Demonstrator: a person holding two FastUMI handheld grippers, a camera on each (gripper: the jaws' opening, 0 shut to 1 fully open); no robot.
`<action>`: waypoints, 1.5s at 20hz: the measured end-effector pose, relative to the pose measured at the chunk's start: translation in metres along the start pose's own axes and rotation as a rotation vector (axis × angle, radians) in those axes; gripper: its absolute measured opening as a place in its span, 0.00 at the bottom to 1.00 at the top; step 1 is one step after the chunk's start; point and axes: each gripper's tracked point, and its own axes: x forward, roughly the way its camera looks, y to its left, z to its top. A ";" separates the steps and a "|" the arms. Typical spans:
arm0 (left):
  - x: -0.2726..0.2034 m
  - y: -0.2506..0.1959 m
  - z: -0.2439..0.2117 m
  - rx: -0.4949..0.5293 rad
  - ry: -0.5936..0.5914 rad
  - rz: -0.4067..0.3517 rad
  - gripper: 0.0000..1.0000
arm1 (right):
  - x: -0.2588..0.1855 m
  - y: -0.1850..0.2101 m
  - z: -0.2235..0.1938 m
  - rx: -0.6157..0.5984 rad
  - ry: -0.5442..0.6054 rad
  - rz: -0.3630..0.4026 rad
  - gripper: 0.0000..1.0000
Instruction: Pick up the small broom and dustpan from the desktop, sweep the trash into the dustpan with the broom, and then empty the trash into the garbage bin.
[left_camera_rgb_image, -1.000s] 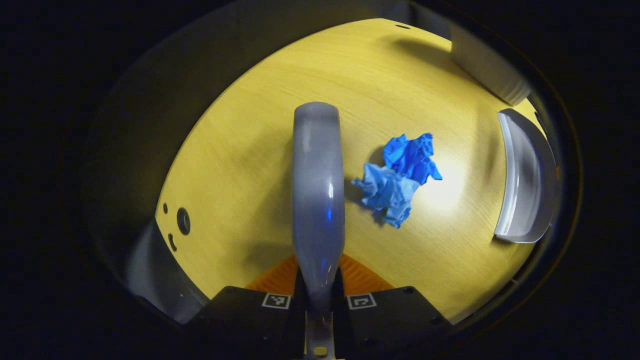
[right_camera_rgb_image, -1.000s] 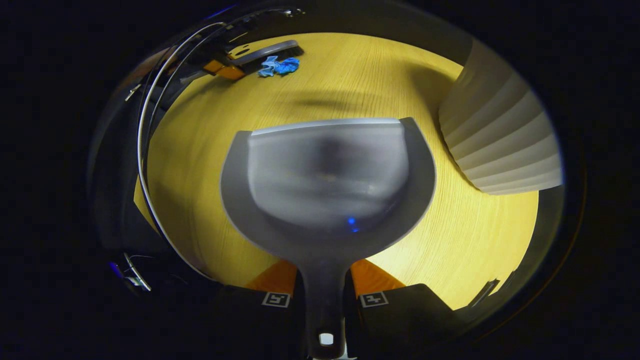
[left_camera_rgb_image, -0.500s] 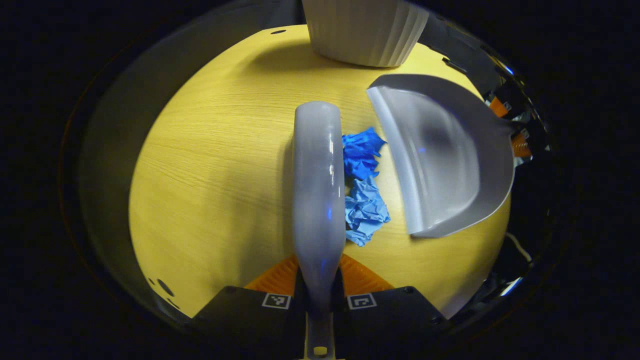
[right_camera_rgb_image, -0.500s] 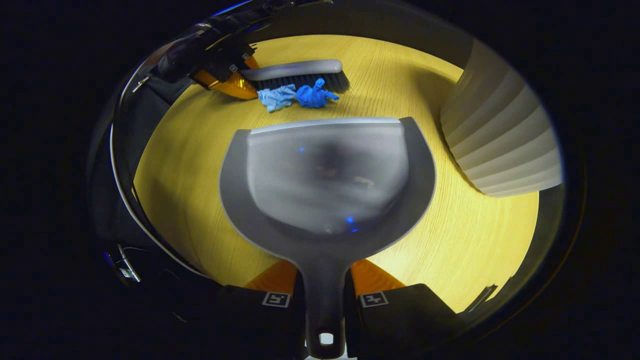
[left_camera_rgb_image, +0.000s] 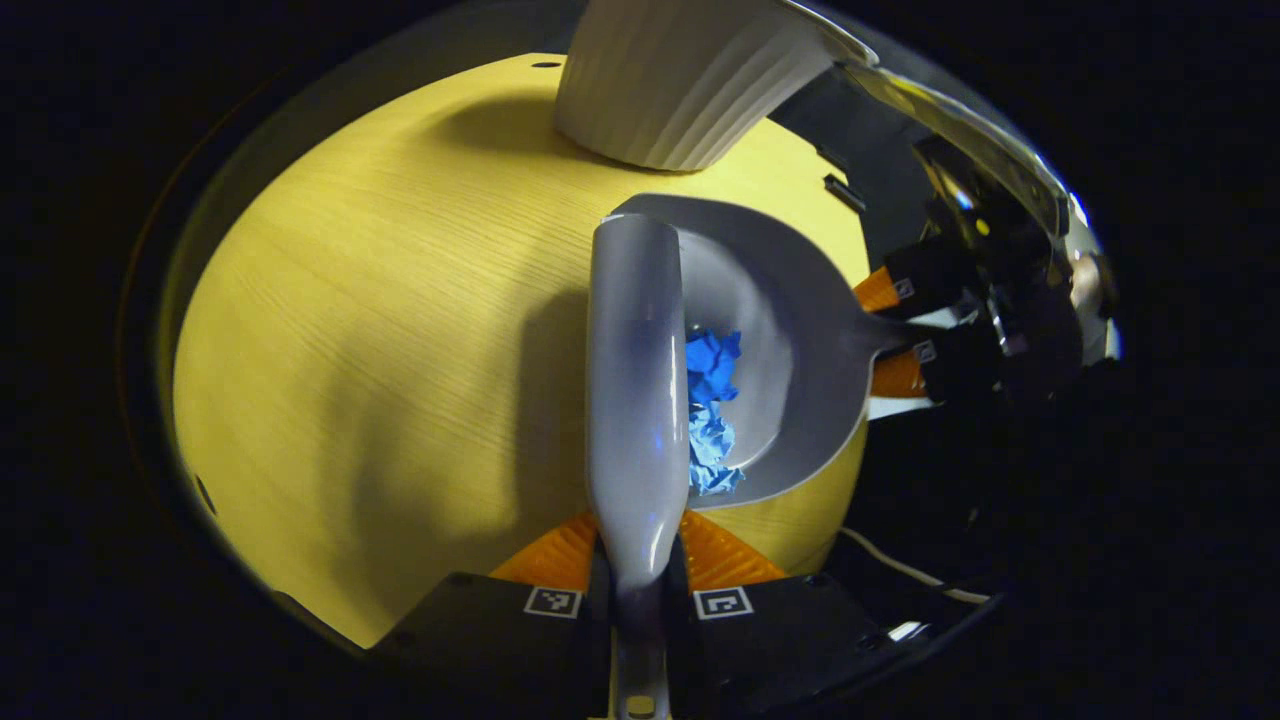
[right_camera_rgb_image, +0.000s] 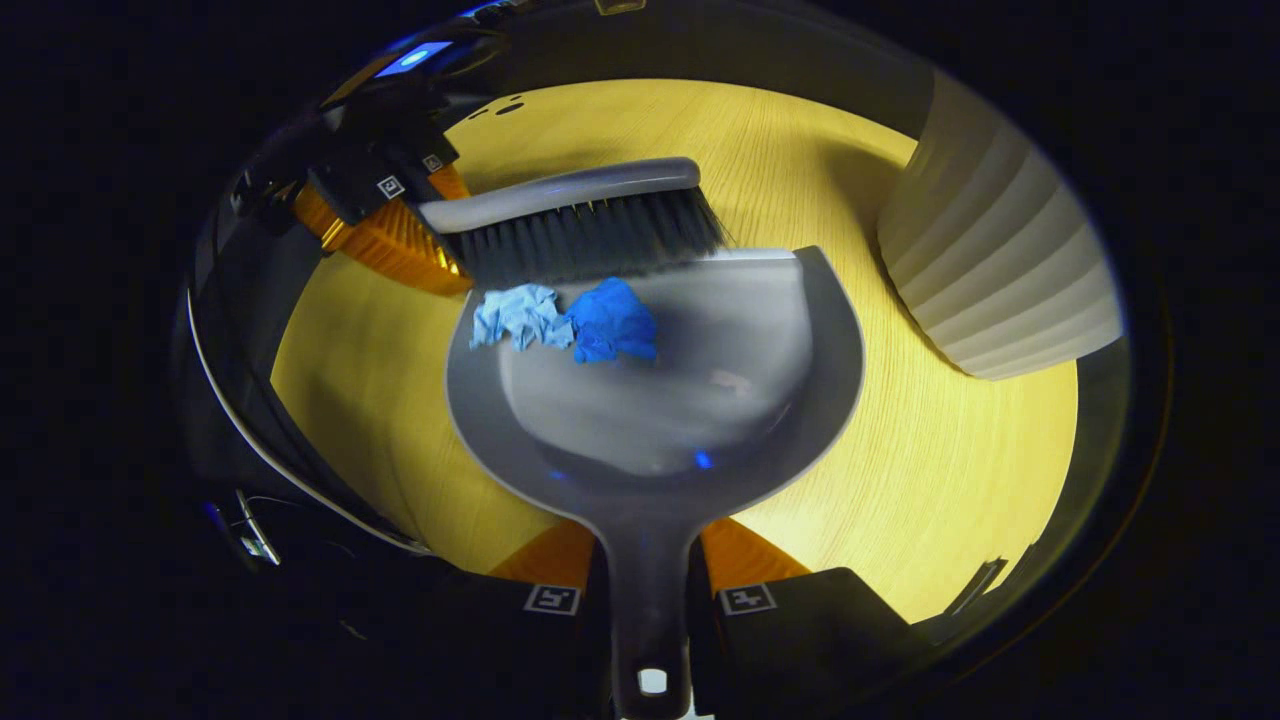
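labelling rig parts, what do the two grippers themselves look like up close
Both the left gripper and right gripper have black, blocky bodies, each bearing two small square black-and-white markers beside the jaws. Thin cables trail off the left gripper in the right gripper view.

This looks like a staged recording booth set up as a desk corner of an office or home, not a lived-in room. A pale wood-grain desktop (right_camera_rgb_image: 900, 480) with small round holes near its far edge sits in a pool of light, with darkness all around it. On it stand a ribbed white bin (right_camera_rgb_image: 1000, 270) and little else, and cables (left_camera_rgb_image: 900, 568) hang off the desk's edge.
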 end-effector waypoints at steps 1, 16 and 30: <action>0.000 0.000 -0.001 -0.026 -0.017 0.023 0.27 | 0.002 -0.002 0.000 0.002 -0.005 -0.002 0.35; -0.056 -0.035 -0.124 -0.564 -0.442 0.377 0.26 | -0.063 -0.009 -0.005 0.118 -0.123 -0.053 0.35; -0.049 -0.080 -0.132 -0.625 -0.514 0.398 0.27 | -0.238 -0.086 -0.026 0.154 -0.208 -0.051 0.35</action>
